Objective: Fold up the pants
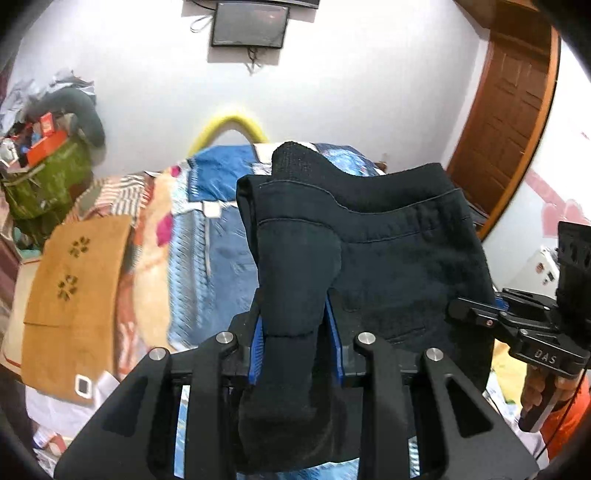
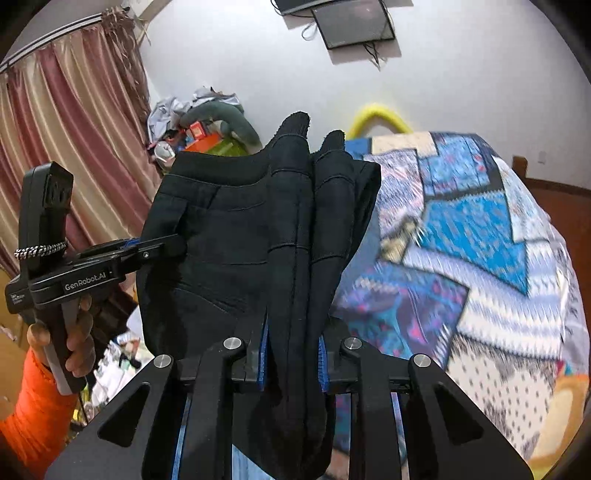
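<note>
Bed (image 2: 461, 229) below. Pants (image 1: 388, 258) lifted clear, bunched; left gripper (image 1: 295, 339) and right gripper (image 2: 293, 350) each clamp fabric. Folding and laying flat judged mostly left.

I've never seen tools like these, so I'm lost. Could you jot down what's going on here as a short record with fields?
item: black pants, bunched and lifted above the bed
left gripper: shut on one bunch of the pants
right gripper: shut on another bunch
below: bed with patterned blue blanket
wall: dark screen mounted high
side: pink curtain, cluttered pile
fold status: not yet laid flat
</note>
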The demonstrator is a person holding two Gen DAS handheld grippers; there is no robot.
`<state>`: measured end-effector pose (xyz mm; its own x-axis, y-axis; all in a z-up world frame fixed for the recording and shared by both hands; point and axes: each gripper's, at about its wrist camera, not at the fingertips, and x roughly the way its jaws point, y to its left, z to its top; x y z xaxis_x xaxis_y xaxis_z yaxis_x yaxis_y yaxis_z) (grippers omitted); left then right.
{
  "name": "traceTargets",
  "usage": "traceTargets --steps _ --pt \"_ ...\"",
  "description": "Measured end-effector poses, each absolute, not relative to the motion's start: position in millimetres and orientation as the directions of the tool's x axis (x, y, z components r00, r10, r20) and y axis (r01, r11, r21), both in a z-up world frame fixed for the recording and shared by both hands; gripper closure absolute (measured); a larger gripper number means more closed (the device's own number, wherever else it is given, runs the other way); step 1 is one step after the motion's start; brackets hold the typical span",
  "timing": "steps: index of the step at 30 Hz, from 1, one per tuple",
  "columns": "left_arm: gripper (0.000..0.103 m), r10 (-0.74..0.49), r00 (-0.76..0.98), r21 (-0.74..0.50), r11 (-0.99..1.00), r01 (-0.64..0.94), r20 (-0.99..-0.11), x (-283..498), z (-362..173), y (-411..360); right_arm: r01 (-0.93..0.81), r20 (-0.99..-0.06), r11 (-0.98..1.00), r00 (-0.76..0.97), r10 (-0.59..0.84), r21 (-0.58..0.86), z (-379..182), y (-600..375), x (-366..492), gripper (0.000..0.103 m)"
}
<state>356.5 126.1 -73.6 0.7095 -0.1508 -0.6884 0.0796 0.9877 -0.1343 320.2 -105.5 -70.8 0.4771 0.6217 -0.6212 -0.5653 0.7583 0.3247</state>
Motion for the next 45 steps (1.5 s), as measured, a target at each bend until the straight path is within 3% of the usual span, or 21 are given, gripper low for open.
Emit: traceTargets --steps 9,22,34,38,45 --pt "0.074 -0.046 0.72 -0.055 0.998 0.01 -0.693 430.9 -90.5 160.6 -0.561 -0.622 0.763 0.482 0.617 0.321 -81.2 -61.0 377.6 0.085" --pt "0.074 -0.008 0.632 -0.065 0.996 -0.068 -0.775 530.1 -208.8 192.1 -0.527 -0.734 0.812 0.443 0.515 0.251 -159.2 -12.9 460.2 0.085" --pt "0.071 0.052 0.528 0.006 0.996 -0.088 -0.848 577.1 -298.9 191.9 -0.491 -0.85 0.858 0.377 0.367 0.153 -229.1 0.7 499.1 0.085" --pt "0.065 0.09 0.534 0.061 0.996 -0.071 -0.841 568.8 -300.3 183.9 -0.49 -0.863 0.861 0.37 0.344 0.134 -234.1 -3.5 493.7 0.081" --pt "0.064 0.133 0.538 0.113 0.991 -0.07 -0.833 539.5 -268.0 183.7 -0.531 -0.845 0.845 0.421 0.331 0.067 -200.0 -11.9 457.8 0.079"
